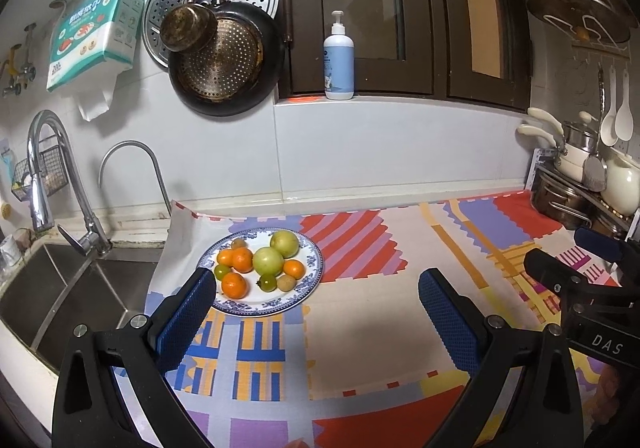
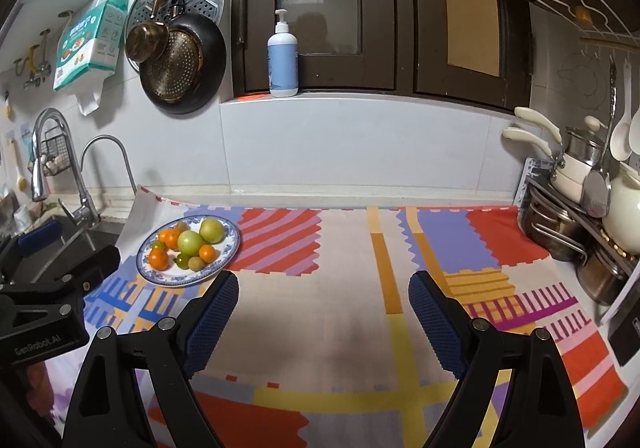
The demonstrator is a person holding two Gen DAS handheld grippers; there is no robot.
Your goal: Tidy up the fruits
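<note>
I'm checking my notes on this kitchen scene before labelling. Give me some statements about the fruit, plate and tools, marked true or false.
1. All the fruit lies on the blue-rimmed plate. True.
2. The left tool is shut on an orange. False: its jaws stand open with nothing between them.
3. The two large green fruits touch each other. True.
4. The right tool hangs directly over the plate. False: it is over bare patterned cloth, with the plate to its left.

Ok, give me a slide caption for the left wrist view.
Open left tool above the patterned tablecloth, facing a blue-rimmed white plate of oranges and green fruit beside the steel sink.
</note>
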